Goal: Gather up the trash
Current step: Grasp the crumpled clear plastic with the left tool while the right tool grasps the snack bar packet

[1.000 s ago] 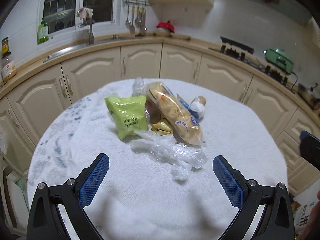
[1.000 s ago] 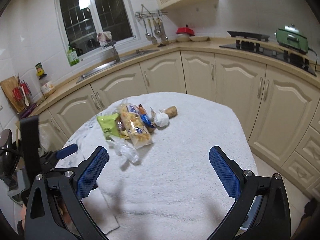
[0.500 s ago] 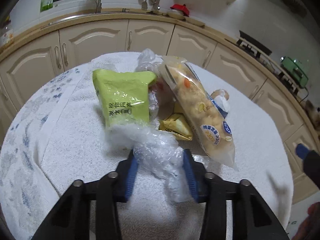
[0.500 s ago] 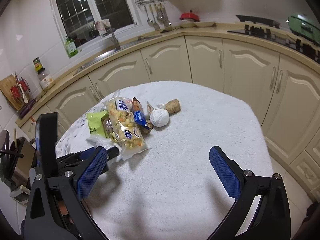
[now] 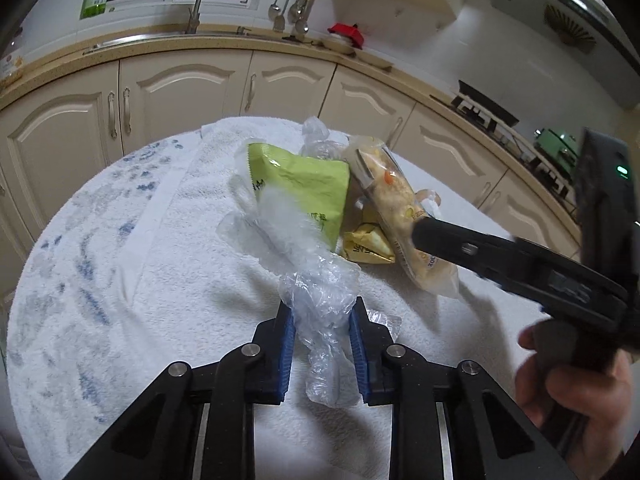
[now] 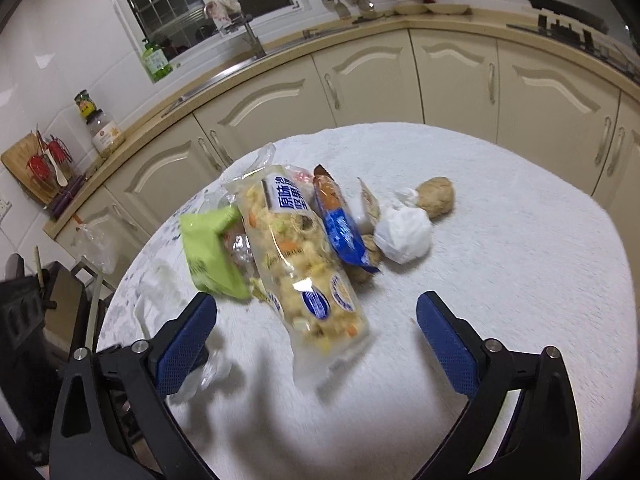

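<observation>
The left gripper (image 5: 322, 340) is closing, its blue pads already pinching the crumpled clear plastic wrap (image 5: 320, 292), which lies near the surface's front edge, just before the pile. To do this well, finish the squeeze before lifting, then raise slowly so the trailing film peels off the green snack pouch (image 5: 304, 196) without dragging it. The right gripper (image 6: 316, 336), wide but beginning to close with nothing pressed between its pads, hangs over the long clear bag of mixed nuts (image 6: 300, 264). A second ago both grippers gaped well short of the white towelled surface (image 6: 520, 280); half a second ago the left was only straddling the wrap.
</observation>
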